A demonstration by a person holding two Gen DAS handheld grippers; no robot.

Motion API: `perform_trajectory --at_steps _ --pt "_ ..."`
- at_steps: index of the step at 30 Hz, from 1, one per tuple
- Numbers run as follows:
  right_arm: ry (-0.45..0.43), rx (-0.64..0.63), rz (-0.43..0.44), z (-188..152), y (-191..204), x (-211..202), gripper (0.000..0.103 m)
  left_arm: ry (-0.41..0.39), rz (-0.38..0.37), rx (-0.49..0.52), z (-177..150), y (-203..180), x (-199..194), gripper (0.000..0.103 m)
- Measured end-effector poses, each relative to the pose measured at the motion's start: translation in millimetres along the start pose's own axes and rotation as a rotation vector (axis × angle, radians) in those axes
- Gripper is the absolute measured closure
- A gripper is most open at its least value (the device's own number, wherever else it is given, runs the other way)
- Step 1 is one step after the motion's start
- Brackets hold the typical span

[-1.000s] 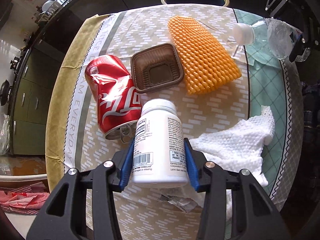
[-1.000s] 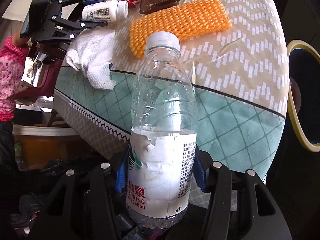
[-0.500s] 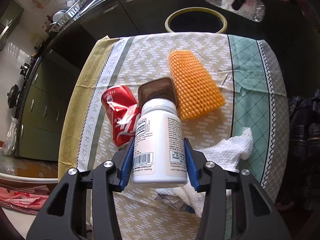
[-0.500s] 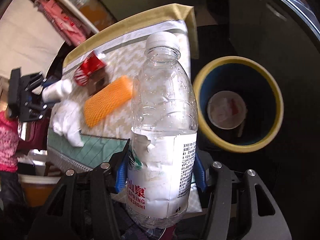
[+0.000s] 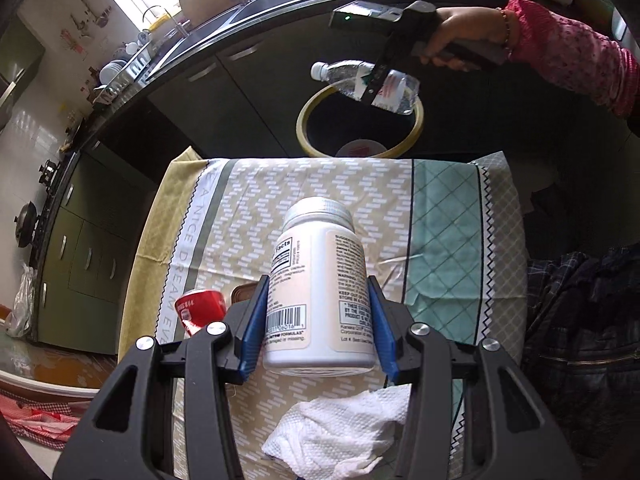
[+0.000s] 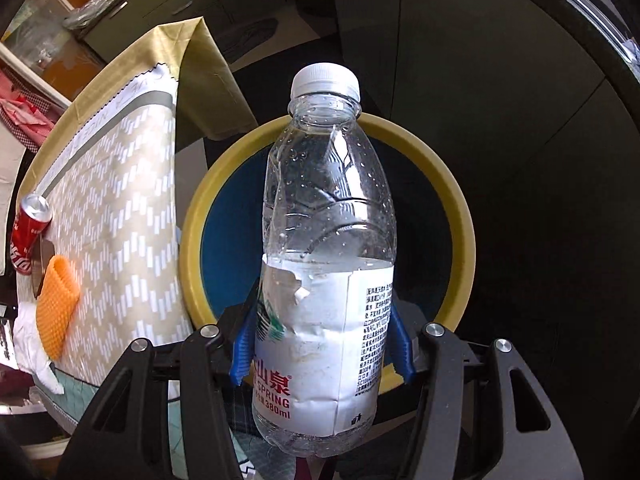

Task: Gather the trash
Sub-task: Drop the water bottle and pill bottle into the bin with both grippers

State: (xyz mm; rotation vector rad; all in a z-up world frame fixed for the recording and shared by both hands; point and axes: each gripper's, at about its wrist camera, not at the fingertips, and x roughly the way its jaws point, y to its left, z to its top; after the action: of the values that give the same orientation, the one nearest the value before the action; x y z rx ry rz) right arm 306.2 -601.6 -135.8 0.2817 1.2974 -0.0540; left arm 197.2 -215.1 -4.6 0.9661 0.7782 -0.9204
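My right gripper [image 6: 320, 344] is clamped on the labelled lower half of a clear water bottle [image 6: 326, 264], which hangs over the yellow-rimmed bin [image 6: 460, 216] beside the worktop [image 5: 320, 184]. The left wrist view shows that bottle [image 5: 366, 84] tilted, cap pointing off to one side, above the near part of the bin's mouth [image 5: 308, 112]. A paper cup [image 5: 362, 149] already lies at the bottom.

My left gripper [image 5: 318, 320] is closed round a white supplement bottle [image 5: 318, 288], held above the cloth with its cap pointing toward the bin.

Risks as I judge them: the water bottle sits over the bin's near edge and not its centre, so letting go now could let the base clip the rim and bounce it to the floor. The bottle looks partly dented and light, so it may tumble unpredictably. The left load could collide with my right arm if both head for the bin together.

On the cloth remain a red cola can [image 5: 200, 310], a brown plastic tray [image 5: 244, 292] mostly hidden behind my gripper, an orange foam net sleeve [image 6: 56, 308] and a crumpled paper towel [image 5: 340, 432].
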Motion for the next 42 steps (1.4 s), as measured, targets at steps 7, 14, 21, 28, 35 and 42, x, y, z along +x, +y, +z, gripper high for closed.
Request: perform_trajectory --at_steps 7,14,21,28,35,42 --pt "0.023 0.011 0.009 17.5 -13.7 32.2 0.046 -0.010 -0.018 0.020 31.1 -15.9 3.7 0.058" --pt "-0.069 0.033 0.068 -2.8 -11.3 5.1 0.044 0.000 -0.032 0.033 56.7 -22.5 16.9 0.058" --pt "-0.215 0.056 0.188 -72.8 -33.5 -55.2 0.040 -0.006 -0.071 0.057 100.8 -29.5 43.5 0.058" --pt "-0.278 0.142 0.231 -166.4 -71.0 -69.5 0.039 0.018 -0.111 0.074 172.4 -37.5 108.2 0.058" --pt "-0.291 0.242 0.243 -234.9 -108.0 -75.1 0.038 0.075 -0.083 0.061 232.6 -48.3 192.6 0.049" --pt "-0.286 0.248 0.212 -257.7 -110.7 -77.6 0.037 0.067 -0.083 0.024 245.9 -44.4 188.7 0.042"
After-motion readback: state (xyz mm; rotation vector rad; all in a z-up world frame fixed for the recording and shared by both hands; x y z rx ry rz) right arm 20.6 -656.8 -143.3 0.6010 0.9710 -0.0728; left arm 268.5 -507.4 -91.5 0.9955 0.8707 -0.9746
